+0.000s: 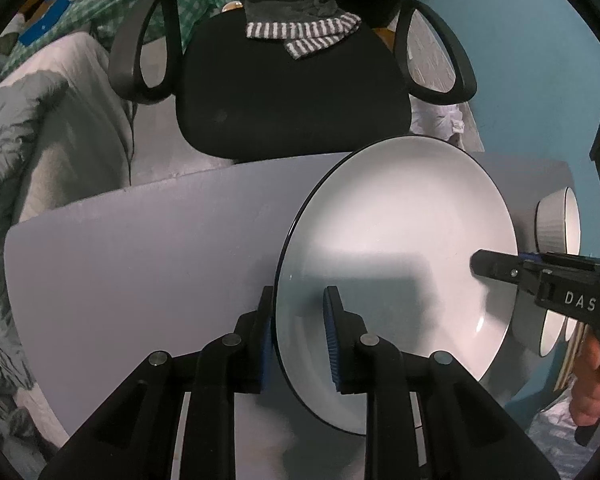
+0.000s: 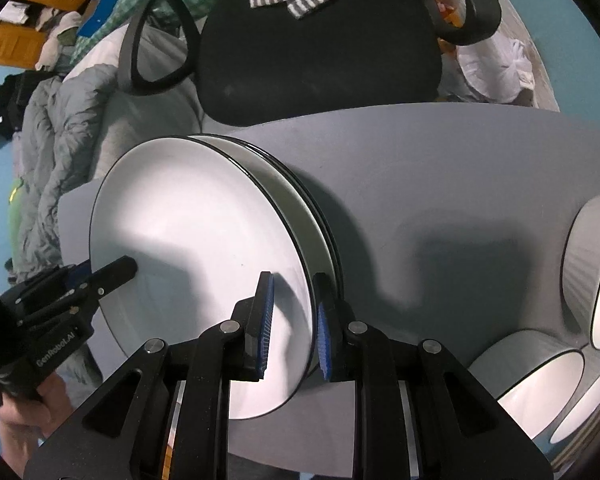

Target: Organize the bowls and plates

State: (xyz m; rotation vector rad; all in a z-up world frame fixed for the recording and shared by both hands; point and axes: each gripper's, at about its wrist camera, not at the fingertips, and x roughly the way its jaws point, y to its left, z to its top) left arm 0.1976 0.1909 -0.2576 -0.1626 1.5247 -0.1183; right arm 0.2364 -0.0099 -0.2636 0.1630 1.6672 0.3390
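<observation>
The grey rectangular tabletop (image 2: pixel 440 168) is carrying everything, with a black office chair (image 2: pixel 320 48) standing behind it. On it is lying the top plate, a large round white ceramic plate with a thin black rim (image 2: pixel 188 220), and it is sitting on a short stack of matching white plates (image 2: pixel 300 196) whose edges are peeking out behind it. Both tools are straddling that top plate's rim from opposite sides: the right gripper (image 2: pixel 294 328) has its blue-padded fingers either side of the right edge, and the left gripper (image 1: pixel 300 332) is bracketing the left edge; whether either is clamping yet or just poised I cannot tell. The coming lift seems to turn on the plate lying flat between the two, neither hand clearly nearer. Only the right wrist view is showing the stack underneath and the white ribbed bowls with dark rims (image 2: pixel 532 372) grouped at the table's right; the left wrist view is hiding the stack.
</observation>
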